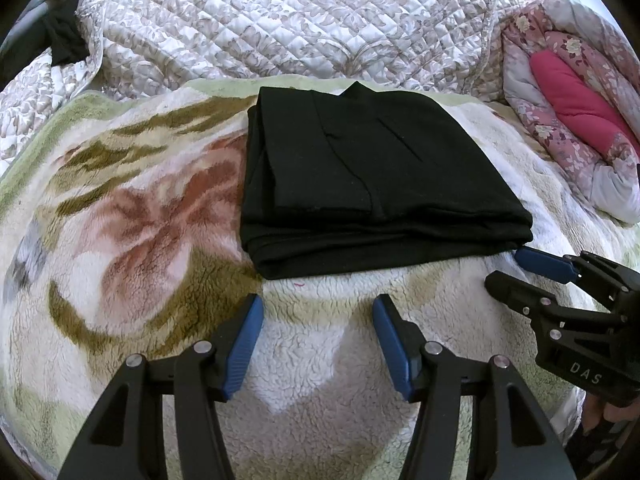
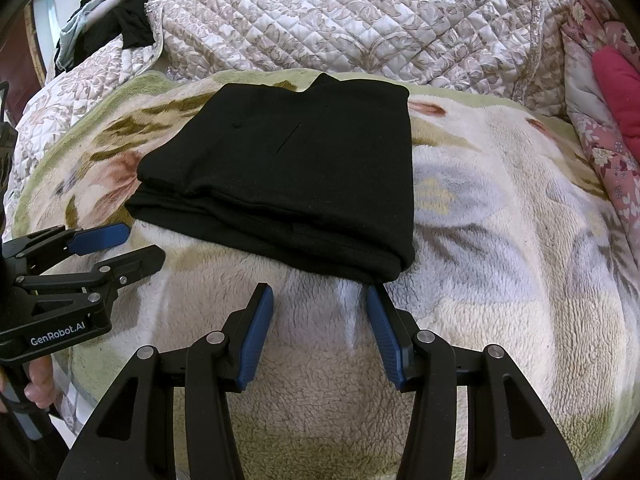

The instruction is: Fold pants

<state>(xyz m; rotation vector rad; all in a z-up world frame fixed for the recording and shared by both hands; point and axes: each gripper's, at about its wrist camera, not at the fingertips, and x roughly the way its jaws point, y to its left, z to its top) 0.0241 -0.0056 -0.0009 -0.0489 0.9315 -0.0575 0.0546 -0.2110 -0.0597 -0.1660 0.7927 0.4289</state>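
The black pants (image 1: 372, 176) lie folded into a compact rectangle on a fleece blanket (image 1: 132, 216); the right wrist view shows the same pants (image 2: 288, 176) from the other side. My left gripper (image 1: 318, 308) hovers just short of the fold's near edge, open, with only blanket between its blue pads. My right gripper (image 2: 320, 300) is open too, its tips close to the near right corner of the pants without holding them. Each gripper shows in the other's view: the right gripper (image 1: 508, 268) at the right edge, the left gripper (image 2: 140, 240) at the left.
A quilted floral bedspread (image 1: 280, 20) is bunched behind the blanket. A pink flowered duvet (image 1: 568, 92) lies at the right, and dark clothes (image 2: 120, 20) hang at the far left. A hand (image 2: 38, 384) grips the left gripper's handle.
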